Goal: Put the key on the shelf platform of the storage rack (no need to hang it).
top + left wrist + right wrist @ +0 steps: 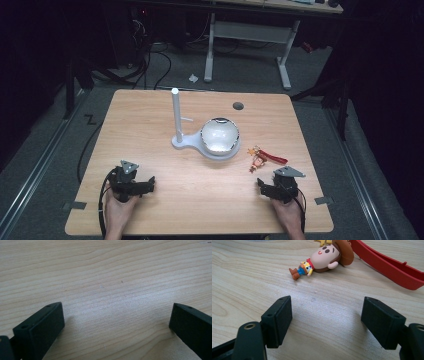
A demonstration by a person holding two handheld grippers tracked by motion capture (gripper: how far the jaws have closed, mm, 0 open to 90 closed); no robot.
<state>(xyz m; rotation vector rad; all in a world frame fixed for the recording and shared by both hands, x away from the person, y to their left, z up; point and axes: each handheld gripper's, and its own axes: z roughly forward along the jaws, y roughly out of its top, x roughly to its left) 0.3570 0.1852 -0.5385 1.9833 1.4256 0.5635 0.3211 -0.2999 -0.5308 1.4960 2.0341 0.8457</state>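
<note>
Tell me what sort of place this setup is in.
Probably a lab or workshop set up for recording. A light wooden table stands on grey floor in a dark room, cables trail across the floor behind it, and a height-adjustable desk frame stands at the back.

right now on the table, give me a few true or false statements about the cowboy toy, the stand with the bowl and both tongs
1. The cowboy figure lies on the table ahead of the right tongs. True.
2. The right tongs are clamped on the figure. False: the jaws stand open with bare wood between them, and the figure lies beyond them.
3. A red strap lies beside the figure. True.
4. The bowl sits on the base of the white stand. True.
5. The left tongs hold the bowl. False: they are open over bare wood, near the left front of the table.
</note>
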